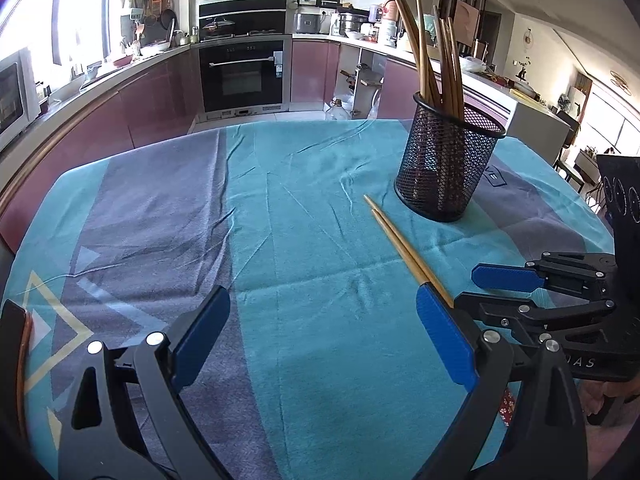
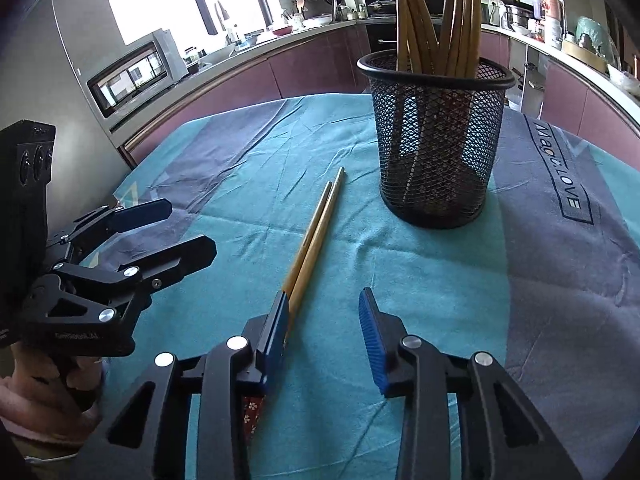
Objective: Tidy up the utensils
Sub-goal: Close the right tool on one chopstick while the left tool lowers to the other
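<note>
A pair of wooden chopsticks [image 1: 400, 242] lies on the teal cloth, also in the right wrist view [image 2: 316, 232], pointing toward a black mesh holder [image 1: 444, 160] with several chopsticks standing in it [image 2: 436, 140]. My left gripper [image 1: 324, 336] is open and empty, left of the loose pair. My right gripper [image 2: 324, 320] is open, low over the near end of the pair, with the chopsticks beside its left finger; it also shows in the left wrist view [image 1: 484, 284].
The table is covered by a teal and grey cloth [image 1: 300, 220]. A dark object [image 1: 16, 344] lies at the table's left edge. Kitchen counters and an oven [image 1: 242, 76] stand beyond the far edge.
</note>
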### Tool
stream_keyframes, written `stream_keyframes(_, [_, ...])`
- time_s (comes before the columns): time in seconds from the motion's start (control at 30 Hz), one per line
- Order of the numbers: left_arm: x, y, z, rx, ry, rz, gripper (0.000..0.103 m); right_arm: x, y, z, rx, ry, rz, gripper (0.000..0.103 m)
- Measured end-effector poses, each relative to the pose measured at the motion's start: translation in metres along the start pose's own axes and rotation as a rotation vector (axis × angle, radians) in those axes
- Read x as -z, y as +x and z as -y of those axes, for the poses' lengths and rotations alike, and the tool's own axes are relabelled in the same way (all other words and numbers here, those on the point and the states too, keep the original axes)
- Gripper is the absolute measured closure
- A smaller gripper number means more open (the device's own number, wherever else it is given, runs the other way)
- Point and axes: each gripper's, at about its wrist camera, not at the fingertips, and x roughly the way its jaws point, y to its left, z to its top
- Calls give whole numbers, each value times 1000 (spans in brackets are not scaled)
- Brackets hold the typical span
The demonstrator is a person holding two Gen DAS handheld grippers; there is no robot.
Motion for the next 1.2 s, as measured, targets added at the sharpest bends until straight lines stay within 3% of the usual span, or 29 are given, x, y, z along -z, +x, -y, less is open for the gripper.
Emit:
stream_keyframes(0.4, [0,5,4,4,13,-6,10,0,2,-3,60,-34,-20,80])
stream_keyframes(0.5, [-1,7,9,5,30,-8,10,0,2,-1,61,-24,-24,96])
stream_keyframes(0.9, [-5,18,36,32,115,-30,15,21,-18,16,37,88,-26,98])
stream_keyframes(1.2, [-5,46,66,55,225,-118,45,24,-20,23,28,109,-19,97])
